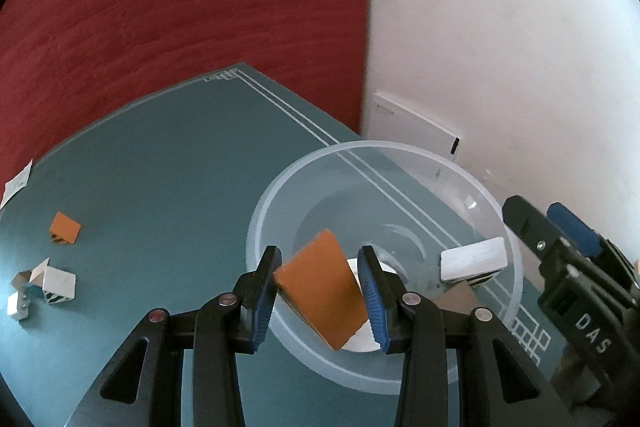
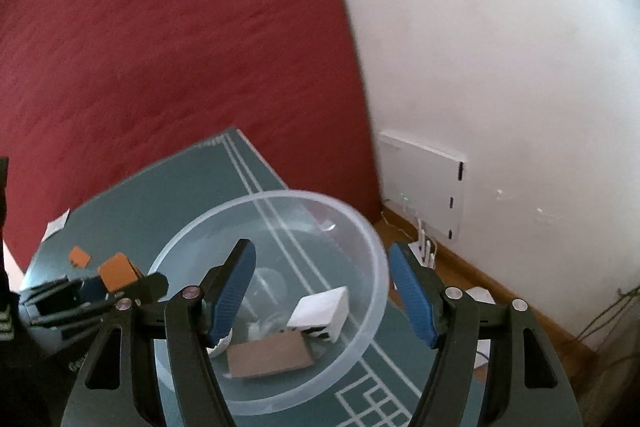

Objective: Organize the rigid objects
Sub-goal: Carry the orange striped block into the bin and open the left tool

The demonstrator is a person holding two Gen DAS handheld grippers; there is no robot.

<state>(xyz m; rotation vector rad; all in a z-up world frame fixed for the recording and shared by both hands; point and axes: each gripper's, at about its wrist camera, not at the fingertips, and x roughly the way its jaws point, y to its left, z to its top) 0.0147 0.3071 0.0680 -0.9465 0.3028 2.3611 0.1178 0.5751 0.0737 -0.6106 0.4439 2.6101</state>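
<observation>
My left gripper (image 1: pixel 320 299) is shut on an orange box (image 1: pixel 320 291) and holds it over the clear plastic bowl (image 1: pixel 516 275). The bowl holds a white box (image 1: pixel 474 259) and a brown cardboard piece (image 2: pixel 270 359). My right gripper (image 2: pixel 320 291) is open and empty above the bowl's (image 2: pixel 376 239) right side; the white box (image 2: pixel 322 311) lies between its fingers below. The left gripper with the orange box (image 2: pixel 116 273) shows at left in the right wrist view. The right gripper (image 1: pixel 560 231) shows at the right edge of the left wrist view.
The teal table (image 1: pixel 160 167) carries a small orange box (image 1: pixel 64 227), a white box with black stripes (image 1: pixel 58 285), small white pieces (image 1: pixel 18 305) and a paper slip (image 1: pixel 18 181) at left. A red wall and a white wall stand behind. A wooden floor (image 2: pixel 480 271) lies right.
</observation>
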